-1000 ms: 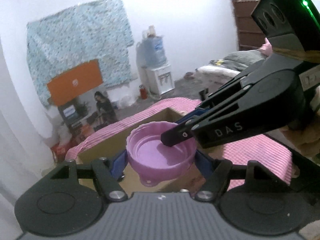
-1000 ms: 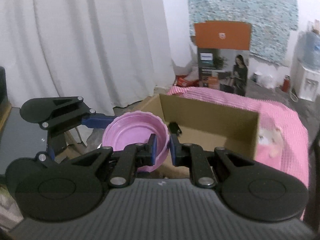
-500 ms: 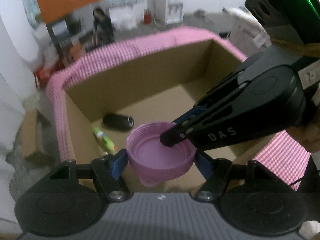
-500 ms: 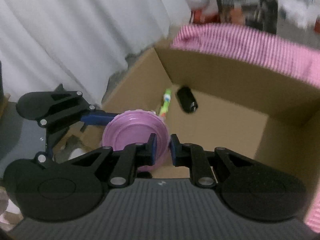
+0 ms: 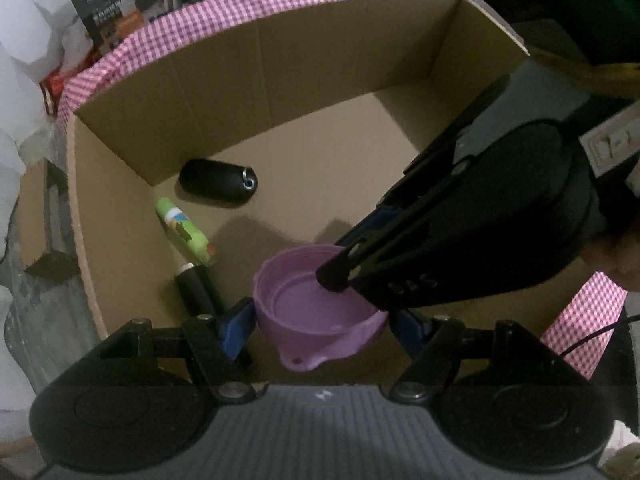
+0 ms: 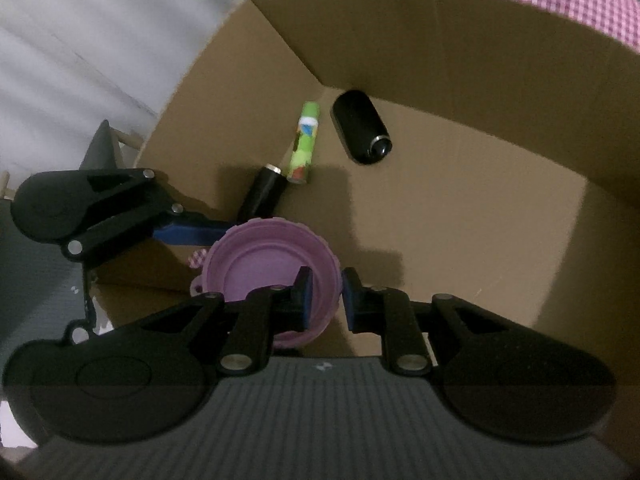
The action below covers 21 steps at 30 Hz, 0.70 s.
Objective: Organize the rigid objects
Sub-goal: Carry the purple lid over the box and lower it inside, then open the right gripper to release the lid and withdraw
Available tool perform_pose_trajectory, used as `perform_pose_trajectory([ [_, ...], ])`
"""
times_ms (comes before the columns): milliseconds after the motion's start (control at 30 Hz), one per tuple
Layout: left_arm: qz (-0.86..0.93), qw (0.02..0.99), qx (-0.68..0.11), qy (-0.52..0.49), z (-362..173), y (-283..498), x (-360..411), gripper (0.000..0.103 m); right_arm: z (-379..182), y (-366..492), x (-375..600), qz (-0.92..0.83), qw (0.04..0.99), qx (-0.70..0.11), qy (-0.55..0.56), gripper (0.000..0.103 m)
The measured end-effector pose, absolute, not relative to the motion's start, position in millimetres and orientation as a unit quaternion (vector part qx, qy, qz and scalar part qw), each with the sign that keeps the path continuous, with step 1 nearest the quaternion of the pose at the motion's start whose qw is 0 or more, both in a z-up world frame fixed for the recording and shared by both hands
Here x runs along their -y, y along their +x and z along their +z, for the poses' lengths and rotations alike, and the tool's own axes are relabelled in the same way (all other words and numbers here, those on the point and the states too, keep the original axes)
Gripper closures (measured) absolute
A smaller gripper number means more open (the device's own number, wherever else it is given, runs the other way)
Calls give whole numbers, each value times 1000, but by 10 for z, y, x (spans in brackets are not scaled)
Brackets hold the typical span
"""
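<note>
A purple plastic lid [image 5: 320,308] with a small tab hangs, hollow side up, just above the near end of an open cardboard box [image 5: 320,60]. My left gripper [image 5: 322,320] spans its width, blue pads pressed on both sides. My right gripper [image 5: 336,276] comes in from the right and pinches the rim. In the right wrist view that gripper [image 6: 325,292] has the wall of the lid [image 6: 260,268] between its pads, and one of the left gripper's fingers [image 6: 188,234] touches the far side. Both point steeply down into the box [image 6: 440,60].
On the box floor lie a black capsule-shaped object [image 5: 216,180], a green printed tube [image 5: 186,236] and a black cylinder [image 5: 196,292], all near the left wall. Pink checked cloth [image 5: 240,8] lies behind the box. A white curtain [image 6: 80,40] hangs at the left.
Both grippers have carried the lid forward and down and tipped over the box. The views swung from the room's wall to the box floor. Both grips look unchanged.
</note>
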<state>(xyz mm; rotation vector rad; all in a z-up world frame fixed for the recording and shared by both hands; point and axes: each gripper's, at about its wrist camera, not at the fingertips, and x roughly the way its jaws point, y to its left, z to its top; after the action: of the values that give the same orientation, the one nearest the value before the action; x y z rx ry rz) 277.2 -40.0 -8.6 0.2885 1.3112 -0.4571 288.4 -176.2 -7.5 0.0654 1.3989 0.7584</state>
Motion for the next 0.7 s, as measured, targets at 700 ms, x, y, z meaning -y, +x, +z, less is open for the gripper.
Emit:
perform_pose_trajectory([
  [700, -219, 762, -609, 20, 119, 2810, 189, 22, -122, 2952, 1891, 338, 693, -630, 92, 68],
])
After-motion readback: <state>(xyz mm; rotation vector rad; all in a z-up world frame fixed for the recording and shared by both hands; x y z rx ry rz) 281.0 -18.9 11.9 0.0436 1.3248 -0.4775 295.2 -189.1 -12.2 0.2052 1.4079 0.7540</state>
